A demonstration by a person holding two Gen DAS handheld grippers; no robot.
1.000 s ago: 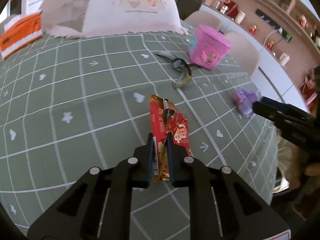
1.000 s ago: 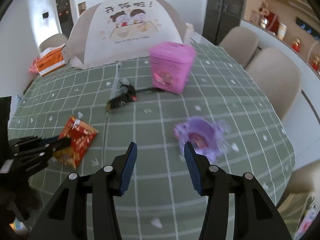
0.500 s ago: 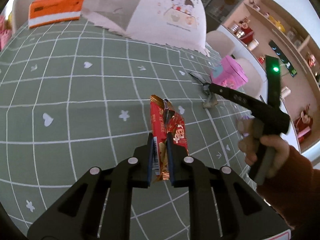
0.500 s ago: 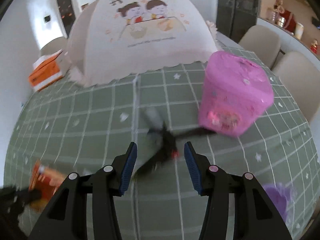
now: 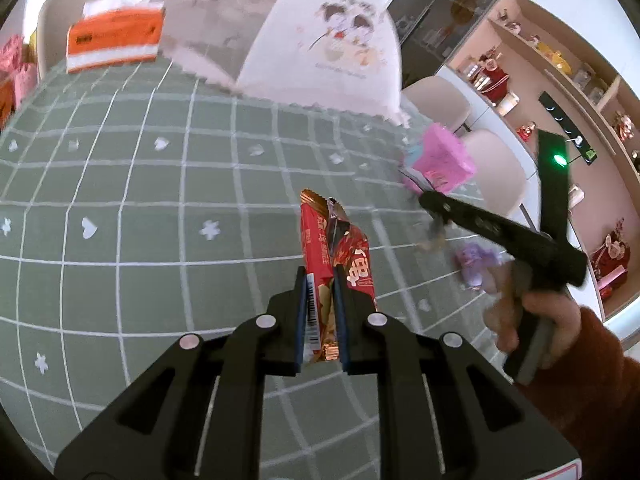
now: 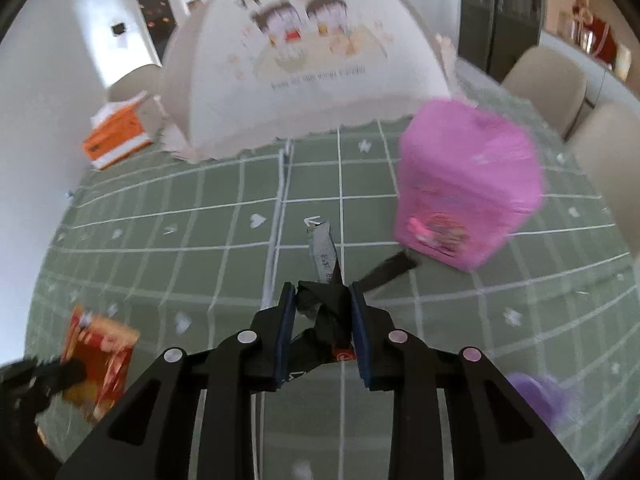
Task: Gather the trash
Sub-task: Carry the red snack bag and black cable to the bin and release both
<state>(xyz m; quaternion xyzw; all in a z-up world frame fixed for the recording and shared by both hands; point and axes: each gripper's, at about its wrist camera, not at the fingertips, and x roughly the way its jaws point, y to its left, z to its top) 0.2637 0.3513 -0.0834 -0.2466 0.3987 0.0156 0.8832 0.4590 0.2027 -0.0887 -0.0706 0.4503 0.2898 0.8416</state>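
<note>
The table, under a green checked cloth, is carrying a large white mesh food cover at the back, an orange tissue box beside it, and a pink bin to the right, which is probably where the trash is going. A purple wrapper is still lying near the front right edge, untouched.

The right gripper is sitting low over a crumpled black wrapper. A second ago its fingers were spread wide above the purple wrapper; it has since swung across to the black one, and its fingers have just been closing, now standing partly closed with the wrapper between them and seemingly pressing on it. That suggests the second piece is being secured on the table, just beside the bin.

The left gripper is holding a red snack packet with its fingers nearly closed on the packet's lower end, and it has lifted the packet clear of the cloth.
</note>
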